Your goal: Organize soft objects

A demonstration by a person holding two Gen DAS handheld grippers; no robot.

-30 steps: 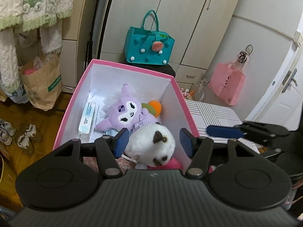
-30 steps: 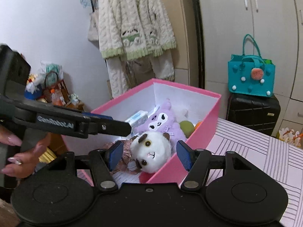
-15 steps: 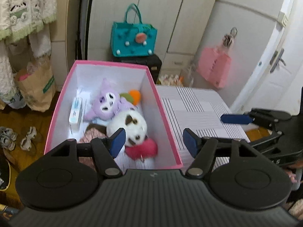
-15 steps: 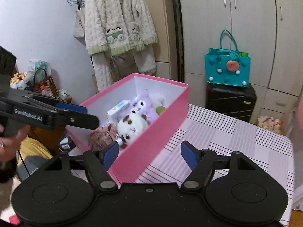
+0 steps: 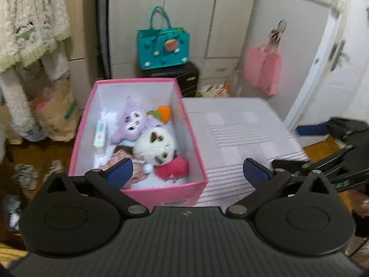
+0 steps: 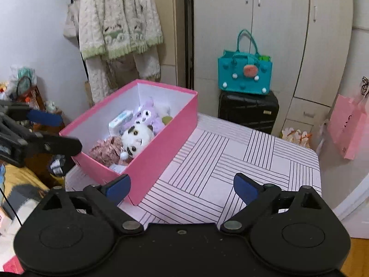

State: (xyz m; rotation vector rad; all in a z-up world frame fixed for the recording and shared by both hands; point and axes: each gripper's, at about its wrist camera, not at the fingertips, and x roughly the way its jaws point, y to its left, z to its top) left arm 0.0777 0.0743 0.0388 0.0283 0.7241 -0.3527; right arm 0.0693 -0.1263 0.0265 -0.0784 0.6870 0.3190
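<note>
- Spreading wide, the left claw [image 5: 188, 173] has just been opening its jaws and grips nothing; its left pad [image 5: 120, 172] overlaps the near end of the pink box [image 5: 196, 154], its right pad hangs over the striped counter [image 5: 235, 124].
- Ahead of the left claw, the box sits on the counter's left part and holds the soft things: a white plush [image 5: 156, 146] in the middle, a purple plush [image 5: 133, 122] beyond it, an orange-and-green toy [image 5: 162, 113] at the far right, a red fluffy piece [image 5: 171, 168] nearest the claw, and a pinkish-brown plush [image 5: 125, 164] behind the left pad.
- A white packet [image 5: 100, 136] lies along the box's left wall.
- Right of the left claw, the right claw [image 5: 322, 145] shows from the side, blurred.
- In the right wrist view, the right claw [image 6: 182, 187] has likewise just been opening; the jaws stand far apart with only bare counter [image 6: 230, 161] and the box's near corner between them.
- Left and ahead of the right claw stands the pink box [image 6: 161, 147], with the white plush [image 6: 137, 138], purple plush [image 6: 150, 115] and pinkish-brown plush [image 6: 107, 149] inside.
- Further left, the left claw [image 6: 55, 131] hovers beside the box, not touching it.
- Beyond the counter, a teal bag [image 6: 244, 73] rests on a black suitcase [image 6: 248, 110].
</note>
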